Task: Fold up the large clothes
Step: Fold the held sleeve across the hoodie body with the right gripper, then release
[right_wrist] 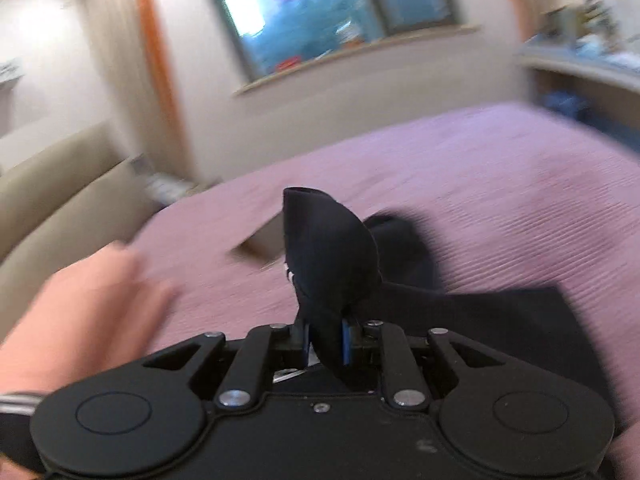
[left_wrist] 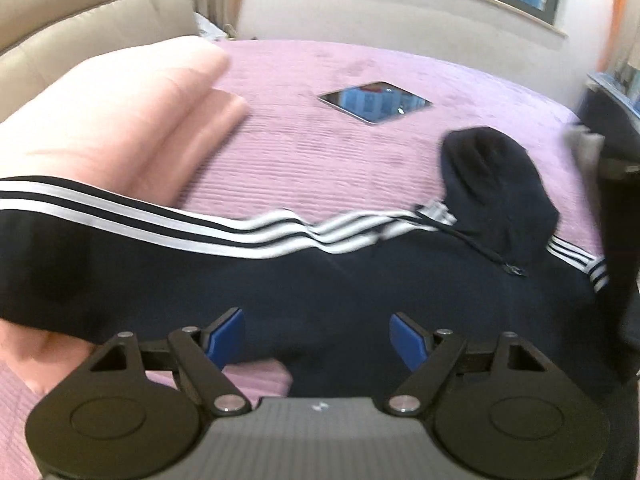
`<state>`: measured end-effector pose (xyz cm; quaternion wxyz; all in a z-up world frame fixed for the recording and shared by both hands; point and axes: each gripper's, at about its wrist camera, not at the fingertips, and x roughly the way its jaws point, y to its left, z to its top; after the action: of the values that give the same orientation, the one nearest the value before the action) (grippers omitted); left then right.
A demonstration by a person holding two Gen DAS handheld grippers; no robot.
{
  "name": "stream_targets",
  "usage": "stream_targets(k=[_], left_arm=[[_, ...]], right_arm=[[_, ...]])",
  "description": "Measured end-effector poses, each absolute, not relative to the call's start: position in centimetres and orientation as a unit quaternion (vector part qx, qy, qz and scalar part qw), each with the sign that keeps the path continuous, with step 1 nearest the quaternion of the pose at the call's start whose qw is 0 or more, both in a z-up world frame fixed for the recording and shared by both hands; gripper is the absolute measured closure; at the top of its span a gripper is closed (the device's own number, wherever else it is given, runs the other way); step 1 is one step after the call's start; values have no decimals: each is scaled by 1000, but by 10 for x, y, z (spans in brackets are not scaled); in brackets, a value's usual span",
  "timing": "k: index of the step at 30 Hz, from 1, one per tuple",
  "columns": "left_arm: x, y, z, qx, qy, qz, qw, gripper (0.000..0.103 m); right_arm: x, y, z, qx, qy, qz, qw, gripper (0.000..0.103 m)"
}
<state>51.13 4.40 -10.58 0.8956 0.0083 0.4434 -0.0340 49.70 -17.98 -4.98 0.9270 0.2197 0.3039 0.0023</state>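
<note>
Left gripper (left_wrist: 316, 338): blue fingers spread wide, empty, over the hoodie (left_wrist: 320, 292).
Hoodie: navy, soft, white-striped sleeve, hood (left_wrist: 492, 192) lying flat on the ribbed purple bedspread (left_wrist: 320, 148).
Right gripper (right_wrist: 326, 340): pinching a bunched fold of dark cloth.
Advice: carry the fold across evenly, keeping edges aligned.

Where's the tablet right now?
In the left wrist view the tablet lies flat on the purple bedspread, up the bed from the hoodie's hood and right of the folded pink blanket.
</note>
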Motion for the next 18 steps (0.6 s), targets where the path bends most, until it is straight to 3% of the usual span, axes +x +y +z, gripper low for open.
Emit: stream_targets(k=[1, 2, 6, 10, 18], left_arm=[[516, 51, -108, 8, 444, -32, 895, 22], [520, 57, -111, 9, 445, -31, 895, 22], [537, 71, -137, 7, 464, -51, 884, 22], [555, 72, -167, -21, 485, -90, 870, 23], [596, 67, -192, -115, 472, -119, 866, 23]], right_arm=[[505, -164, -59, 215, 323, 27, 921, 45], [509, -148, -69, 209, 349, 45, 912, 38], [493, -140, -96, 174, 401, 36, 899, 40], [465, -194, -119, 149, 457, -58, 875, 39], [414, -285, -139, 158, 480, -178, 845, 39]])
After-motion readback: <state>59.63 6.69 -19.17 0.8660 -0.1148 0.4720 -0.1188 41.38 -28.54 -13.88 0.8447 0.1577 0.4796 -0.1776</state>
